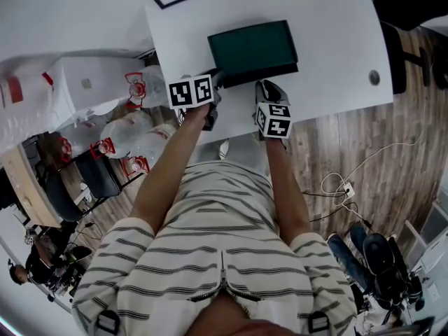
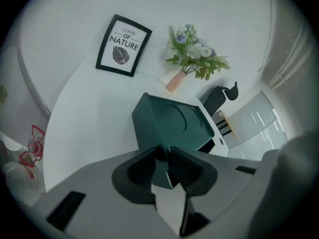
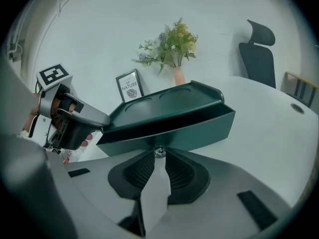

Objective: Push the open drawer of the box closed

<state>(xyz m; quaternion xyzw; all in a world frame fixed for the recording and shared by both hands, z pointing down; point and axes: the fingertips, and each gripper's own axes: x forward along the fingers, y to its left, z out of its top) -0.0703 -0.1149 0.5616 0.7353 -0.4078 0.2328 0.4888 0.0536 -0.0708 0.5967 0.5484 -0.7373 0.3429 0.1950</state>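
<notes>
We hold a gripper in each hand at the near side of the box (image 1: 252, 47), which sits on the white table (image 1: 336, 40) just in front of us. The box is dark green, with a flat top bearing two shallow round recesses.

The drawer (image 3: 189, 131) is open a little. Its front stands out from under the top, and a dark gap shows between the two. A small metal knob (image 3: 158, 152) sits at the middle of the drawer front.

Our right gripper (image 3: 158, 156) points down at the drawer front. Its jaws are drawn in close, with the knob caught between their tips.

Our left gripper (image 2: 164, 156) is at the box's near left corner. Its jaws are nearly together and clamp that corner, and the green edge shows between the pads. From the right gripper view, one jaw lies over the top of the box there.

At the far edge of the table a framed print (image 2: 123, 45) leans on the wall. Beside it stands a vase of flowers (image 2: 197, 51). A dark chair (image 3: 261, 54) stands past the table's right end.
</notes>
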